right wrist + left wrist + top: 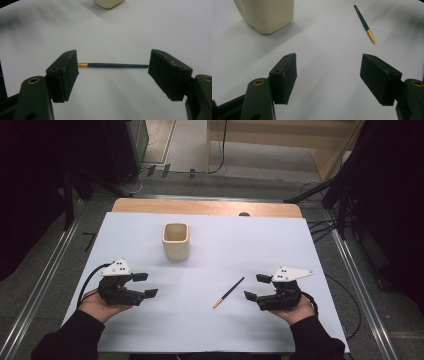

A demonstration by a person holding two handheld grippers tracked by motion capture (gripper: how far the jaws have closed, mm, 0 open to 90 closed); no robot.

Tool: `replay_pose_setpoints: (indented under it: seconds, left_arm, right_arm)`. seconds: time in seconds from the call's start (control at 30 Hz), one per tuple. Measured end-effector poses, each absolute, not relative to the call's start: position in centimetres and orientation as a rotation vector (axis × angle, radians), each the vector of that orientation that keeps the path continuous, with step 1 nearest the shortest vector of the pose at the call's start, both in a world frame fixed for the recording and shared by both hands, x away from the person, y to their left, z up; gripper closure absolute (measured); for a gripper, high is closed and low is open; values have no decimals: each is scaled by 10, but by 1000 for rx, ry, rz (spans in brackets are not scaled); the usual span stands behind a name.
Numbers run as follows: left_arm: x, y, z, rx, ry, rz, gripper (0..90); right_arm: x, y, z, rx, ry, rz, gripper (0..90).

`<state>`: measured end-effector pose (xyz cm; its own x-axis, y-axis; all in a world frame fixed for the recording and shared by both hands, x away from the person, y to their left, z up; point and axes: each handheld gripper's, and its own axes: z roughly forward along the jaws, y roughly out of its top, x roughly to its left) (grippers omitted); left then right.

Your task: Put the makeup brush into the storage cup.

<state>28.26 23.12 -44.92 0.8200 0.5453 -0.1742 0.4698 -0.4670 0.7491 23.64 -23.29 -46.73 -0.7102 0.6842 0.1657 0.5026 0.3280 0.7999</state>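
Since the pen (228, 292) is thin, stiff and light, with a smooth barrel that could roll or slip, I judge the dark mid-shaft the best place to pinch it — not the gold tip. It lies flat on the white bench (210, 320) at about 5 o'clock from the cream cup (176, 241), just beside the right gripper (256, 287), whose jaws stand wide apart, holding and touching nothing, with the pen seen lying crosswise beyond them in the right gripper view. At 8 o'clock from the cup, the left gripper (145, 285) is likewise spread wide and empty — well apart from the pen.
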Motion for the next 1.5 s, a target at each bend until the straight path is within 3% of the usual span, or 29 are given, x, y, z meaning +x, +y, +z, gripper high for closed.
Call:
replay_pose_setpoints:
  seconds: [1.5]
  left_arm:
    - [281, 230, -448, 2139, 737, 117, 305]
  right_arm:
    - [238, -234, -468, 1091, 2380, 1311, 258]
